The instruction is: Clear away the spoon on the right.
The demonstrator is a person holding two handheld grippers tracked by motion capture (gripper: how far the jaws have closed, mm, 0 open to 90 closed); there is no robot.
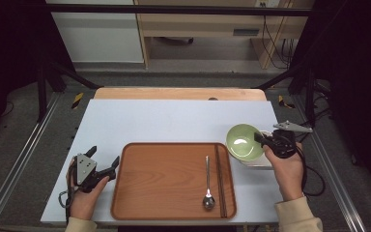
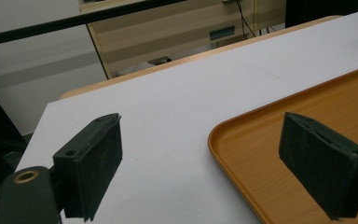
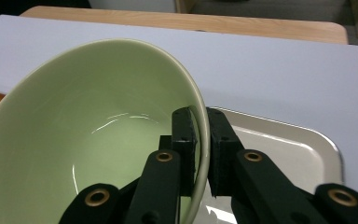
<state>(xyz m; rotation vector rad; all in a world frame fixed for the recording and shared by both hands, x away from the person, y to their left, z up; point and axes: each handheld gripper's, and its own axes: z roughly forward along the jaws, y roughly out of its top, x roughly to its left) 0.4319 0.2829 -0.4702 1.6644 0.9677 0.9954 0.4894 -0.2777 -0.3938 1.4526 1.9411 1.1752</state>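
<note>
At the left edge of the white surface [image 1: 174, 118], the left hand [image 1: 83, 200] rests with its forearm coming in from below, holding the left gripper [image 1: 105, 162] low and pointed toward the near left corner of the wooden tray [image 1: 166, 205]; its jaws stand wide apart with nothing between them, one pad over bare white and the other over the tray's rim. On the tray, toward its right side, a metal spoon [image 1: 207, 186] lies with its bowl nearest the person, and a pair of dark chopsticks [image 1: 220, 179] lies just beside it, parallel. Further right, the right hand [image 1: 287, 169] is raised off the surface with the right gripper [image 1: 260, 138] pointing left, its jaws nearly closed and pinching the rim of the green bowl [image 3: 98, 135], one pad inside and one outside. The bowl is pale green, glossy and empty, tilted so its opening faces up and toward the person, hanging above a shallow cream-coloured tray [image 3: 298, 144] just right of the wooden one.
</note>
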